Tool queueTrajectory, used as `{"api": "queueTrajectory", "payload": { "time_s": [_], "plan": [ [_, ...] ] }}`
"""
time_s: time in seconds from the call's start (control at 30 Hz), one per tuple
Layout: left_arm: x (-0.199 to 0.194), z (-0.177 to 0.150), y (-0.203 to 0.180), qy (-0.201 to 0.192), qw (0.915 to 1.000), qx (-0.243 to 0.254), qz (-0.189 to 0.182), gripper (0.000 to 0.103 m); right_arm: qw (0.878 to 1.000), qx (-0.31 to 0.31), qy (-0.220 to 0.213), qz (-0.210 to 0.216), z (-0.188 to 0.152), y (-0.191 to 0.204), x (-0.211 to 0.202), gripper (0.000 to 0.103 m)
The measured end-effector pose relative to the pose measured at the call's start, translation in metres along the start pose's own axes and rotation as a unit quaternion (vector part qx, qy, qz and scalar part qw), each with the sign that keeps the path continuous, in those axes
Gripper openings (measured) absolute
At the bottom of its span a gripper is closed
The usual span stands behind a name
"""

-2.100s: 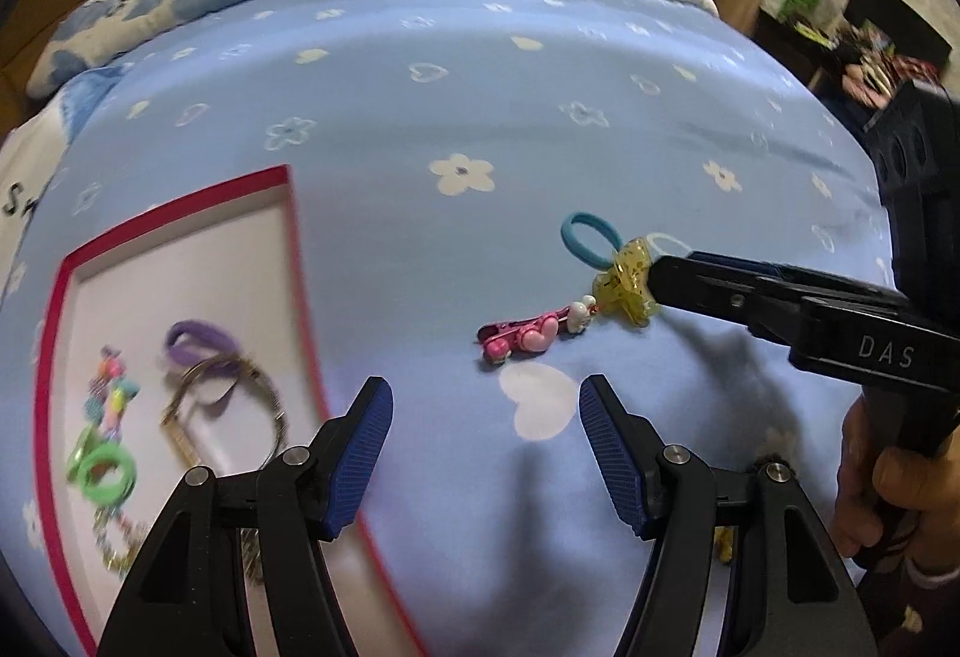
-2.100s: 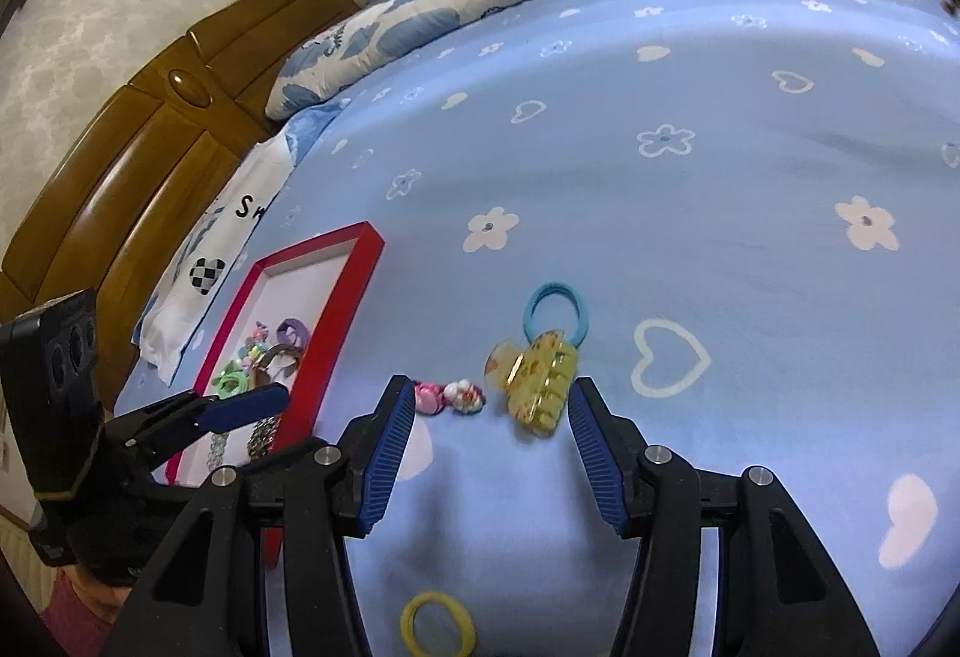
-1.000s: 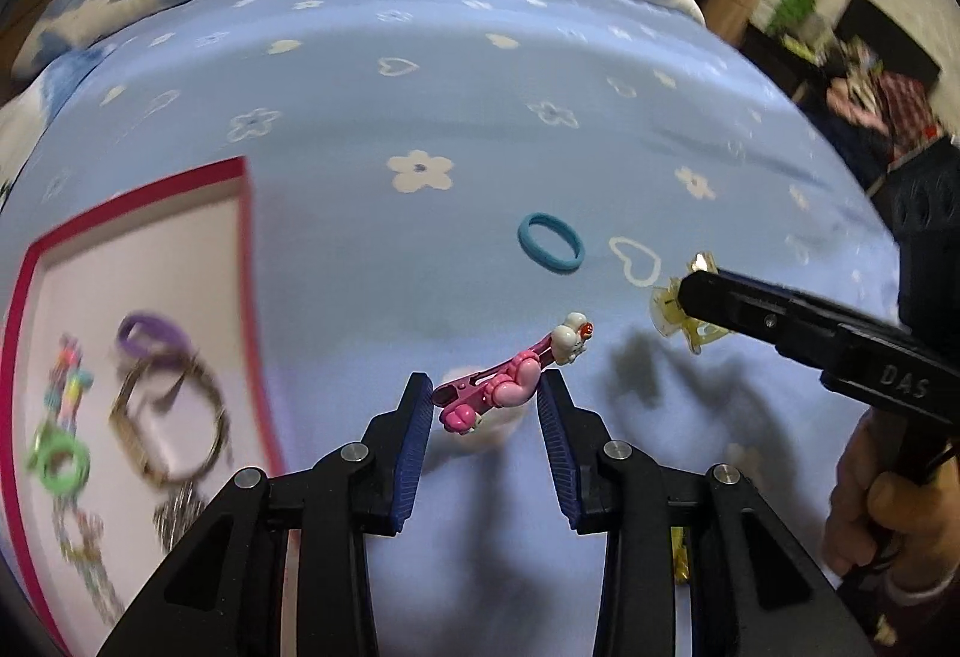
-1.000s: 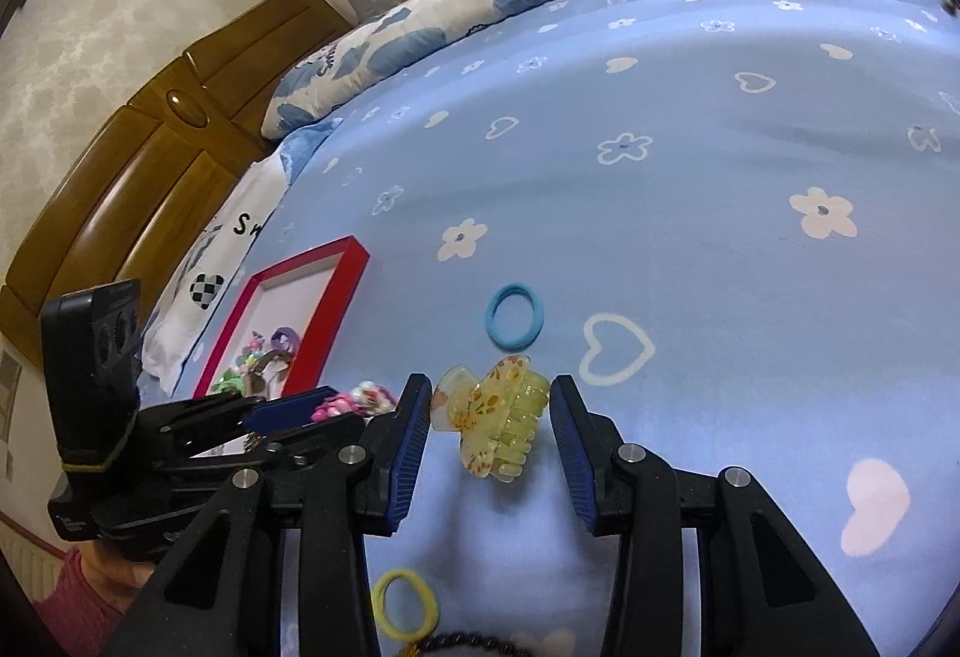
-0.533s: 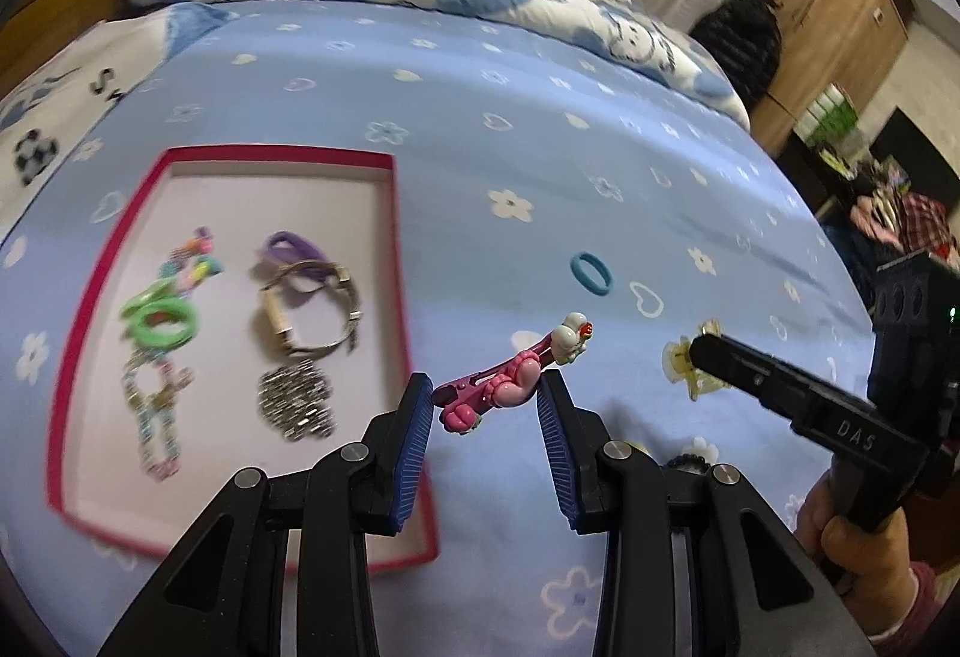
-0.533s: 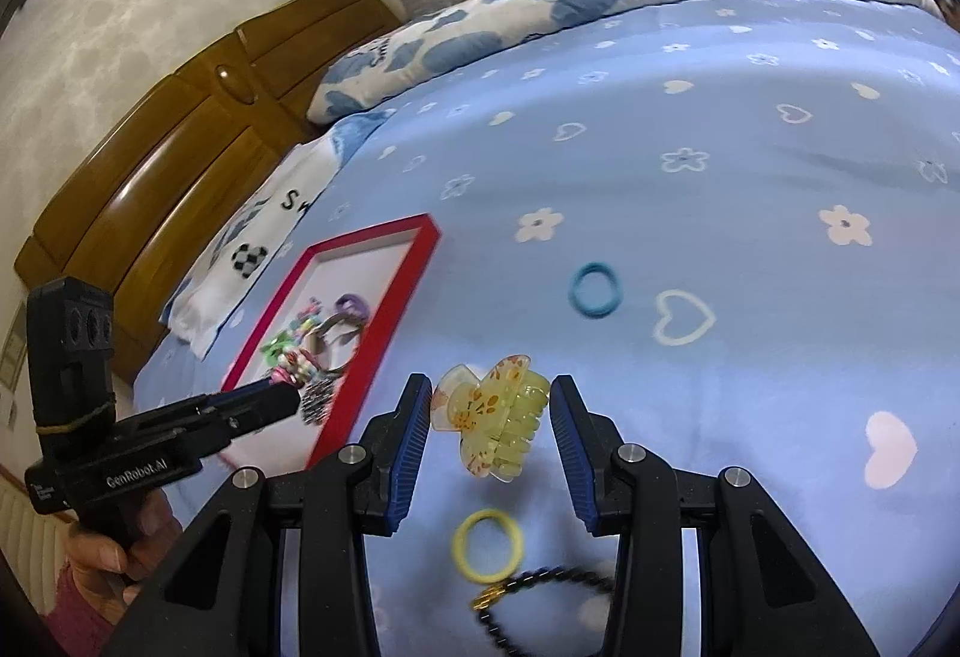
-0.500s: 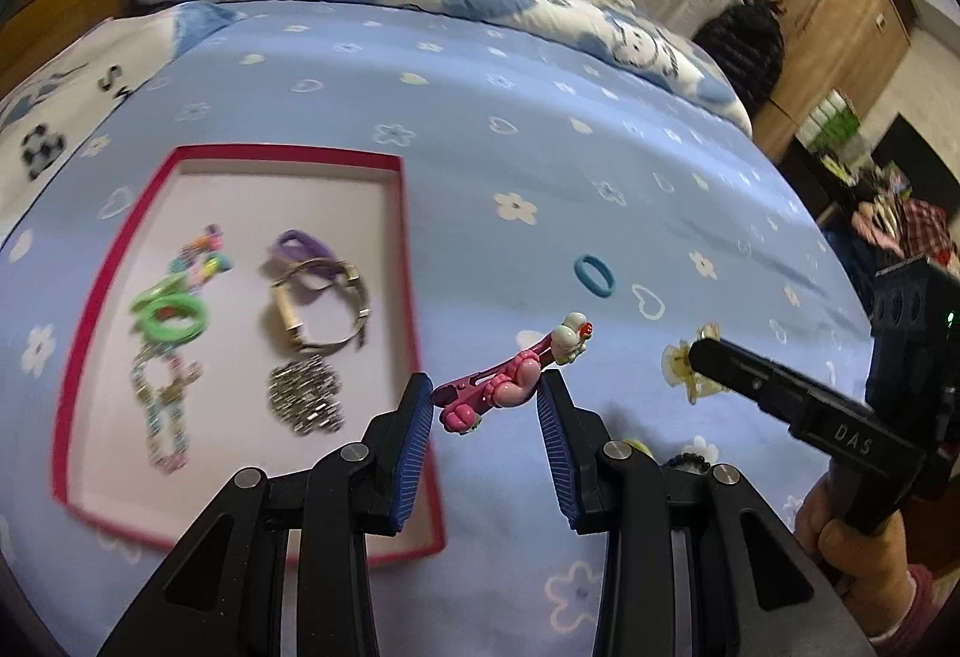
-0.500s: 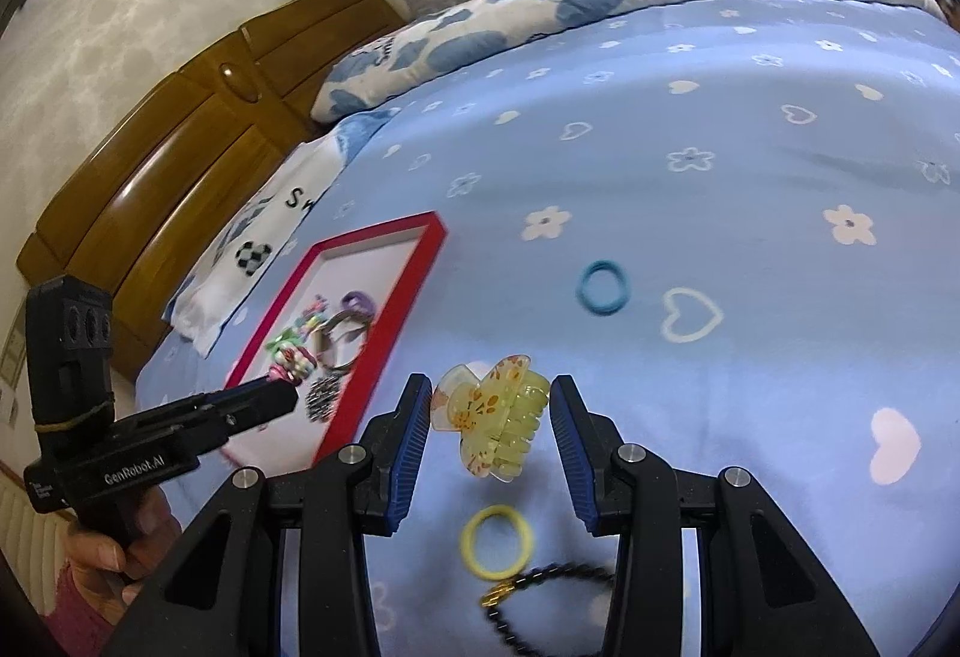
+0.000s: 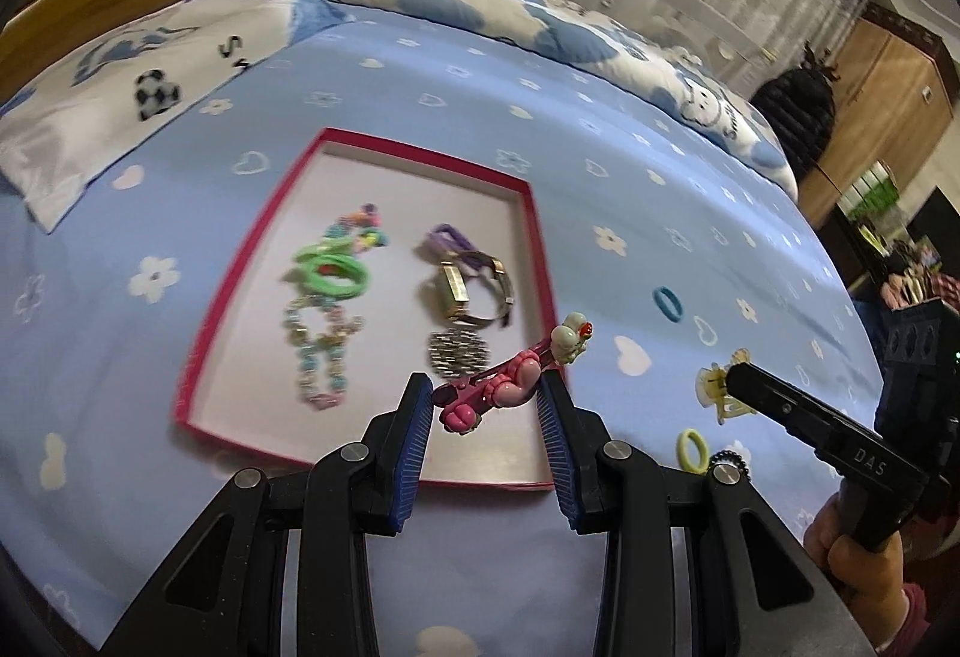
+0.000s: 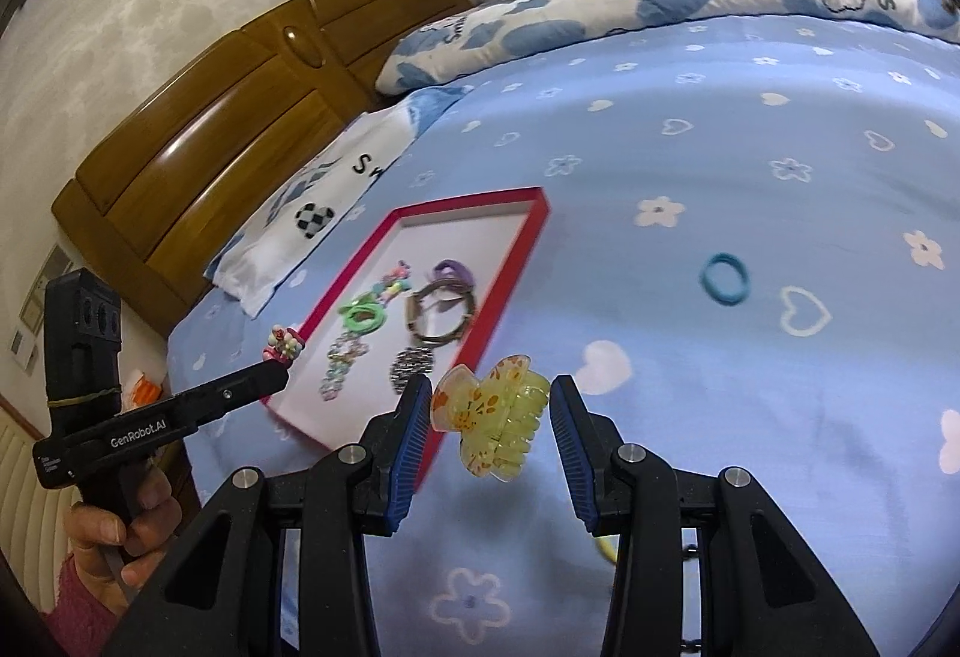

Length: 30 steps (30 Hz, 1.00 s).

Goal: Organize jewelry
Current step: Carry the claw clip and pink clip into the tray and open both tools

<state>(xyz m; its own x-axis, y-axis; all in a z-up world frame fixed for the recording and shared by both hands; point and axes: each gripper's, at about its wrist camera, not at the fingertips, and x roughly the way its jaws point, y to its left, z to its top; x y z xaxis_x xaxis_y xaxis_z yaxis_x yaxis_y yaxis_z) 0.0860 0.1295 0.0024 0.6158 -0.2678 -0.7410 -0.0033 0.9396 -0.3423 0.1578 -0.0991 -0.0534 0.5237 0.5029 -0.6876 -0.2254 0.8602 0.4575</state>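
Observation:
My left gripper (image 9: 487,400) is shut on a pink hair clip (image 9: 510,378) with a white charm and holds it above the near right corner of the red-rimmed tray (image 9: 240,273). The tray holds a green hair tie (image 9: 333,276), a beaded bracelet (image 9: 318,345), a watch (image 9: 471,291) and a purple tie. My right gripper (image 10: 491,417) is shut on a yellow claw clip (image 10: 495,423), raised above the bed to the right of the tray (image 10: 516,261). The left gripper also shows in the right wrist view (image 10: 279,357).
A blue hair tie (image 10: 726,279) lies on the blue bedsheet to the right of the tray. A yellow hair tie (image 9: 693,450) and a black beaded bracelet (image 9: 729,462) lie near the front. A pillow (image 9: 138,87) and a wooden headboard (image 10: 240,129) are at the left.
Both grippers closed on their clips and lifted them off the sheet. The left one has carried the pink clip left, over the tray's corner; the right has risen and drawn toward the tray.

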Motion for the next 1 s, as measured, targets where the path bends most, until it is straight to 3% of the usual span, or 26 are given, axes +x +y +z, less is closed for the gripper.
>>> {"api": "queueTrajectory", "payload": {
  "time_s": [0.4,1.0],
  "plan": [
    [-0.018,-0.005,0.031,-0.013,0.9991,-0.032,0.026,0.035,0.999,-0.032,0.014,0.025,0.001,0.037,0.02,0.041],
    [0.004,0.009,0.057,0.004,0.9954,-0.064,0.071,0.035,0.996,-0.063,0.038,0.044,0.011,0.075,0.065,0.041]
  ]
}}
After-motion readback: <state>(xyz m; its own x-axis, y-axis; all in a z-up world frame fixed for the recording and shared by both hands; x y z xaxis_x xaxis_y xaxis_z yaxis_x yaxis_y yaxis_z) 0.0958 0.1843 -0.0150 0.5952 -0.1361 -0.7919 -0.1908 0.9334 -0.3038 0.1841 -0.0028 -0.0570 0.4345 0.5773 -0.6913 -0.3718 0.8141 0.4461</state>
